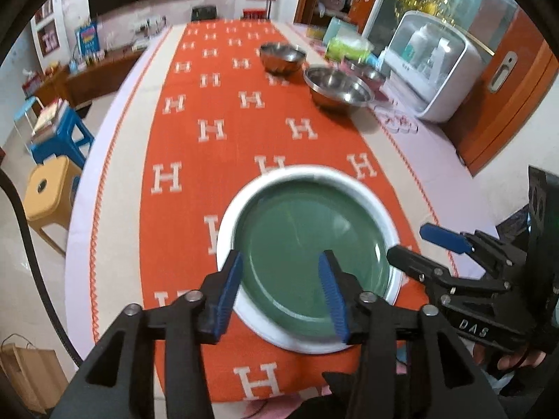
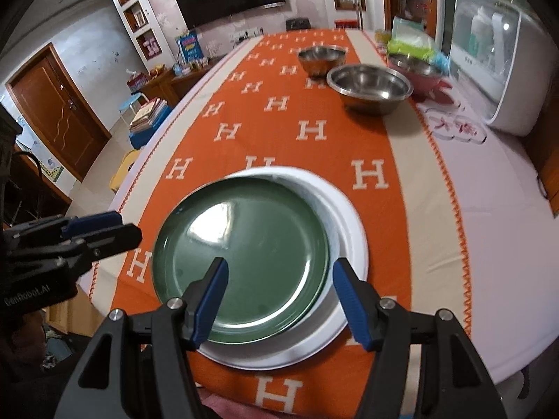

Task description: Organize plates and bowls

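Nearest, the left gripper (image 1: 281, 293) hangs released over the green plate (image 1: 304, 244), jaws empty; the right gripper (image 2: 279, 300) is likewise released. The green plate sits off-centre on the white plate (image 2: 349, 241) by the runner's (image 1: 216, 104) near edge, so nudge it square, then fetch the steel bowls (image 2: 370, 83) at the far right edge. Readable: "DAS", "GenRobot.AI", woven H's.

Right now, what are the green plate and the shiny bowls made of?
Green plate: probably glazed ceramic or enamel, since its glossy face mirrors a window. Nearer bowl and farther bowl: likely stainless steel, silvery with mirror-like reflections.
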Demonstrator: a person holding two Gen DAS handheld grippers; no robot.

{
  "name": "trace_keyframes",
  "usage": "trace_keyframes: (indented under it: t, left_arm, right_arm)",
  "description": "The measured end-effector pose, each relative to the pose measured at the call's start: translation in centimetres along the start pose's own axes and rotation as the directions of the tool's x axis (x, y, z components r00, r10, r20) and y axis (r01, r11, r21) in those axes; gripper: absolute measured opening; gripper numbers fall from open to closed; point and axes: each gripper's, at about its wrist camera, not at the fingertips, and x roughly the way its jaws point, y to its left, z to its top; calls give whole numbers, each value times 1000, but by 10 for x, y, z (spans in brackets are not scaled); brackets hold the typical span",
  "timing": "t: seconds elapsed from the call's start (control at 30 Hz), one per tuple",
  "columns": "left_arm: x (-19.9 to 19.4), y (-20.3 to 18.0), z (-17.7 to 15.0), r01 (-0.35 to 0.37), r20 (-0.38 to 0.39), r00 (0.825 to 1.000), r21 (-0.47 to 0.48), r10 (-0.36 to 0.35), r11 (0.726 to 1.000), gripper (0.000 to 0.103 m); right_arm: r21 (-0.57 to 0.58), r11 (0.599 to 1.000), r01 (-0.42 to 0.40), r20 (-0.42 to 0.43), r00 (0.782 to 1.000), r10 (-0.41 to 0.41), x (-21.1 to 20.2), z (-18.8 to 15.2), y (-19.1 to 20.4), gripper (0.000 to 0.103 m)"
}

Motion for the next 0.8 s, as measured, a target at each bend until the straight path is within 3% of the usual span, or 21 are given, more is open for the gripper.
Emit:
trace_keyframes:
  t: [0.13,0.3,0.43,0.53,0.6,0.8]
  left_arm:
    - [-6,-11,7,-3,76,997,21,1,1000,54]
    - [-9,-31,15,-2,92,996,35,-2,999,57]
    - [-14,-46,31,21,104,994,19,-23,1000,70]
    - [-17,-56,47,17,124,992,-6,-16,1000,74]
    - [-18,-63,59,-1,135,991,-18,3,1000,79]
    - [-24,-83,98,-104,147,983,-21,106,994,81]
  right_arm:
    - [-24,999,23,71,997,-22,-15,0,-2,62]
    - [-28,998,49,158,987,-44,-32,3,-12,62]
    - [-32,997,71,202,977,-63,-41,11,-25,63]
    - [-26,997,71,214,975,-64,-48,20,-40,65]
    - [-25,997,71,226,972,-64,-52,27,-50,68]
    - [-26,997,71,266,962,-62,-65,58,-84,69]
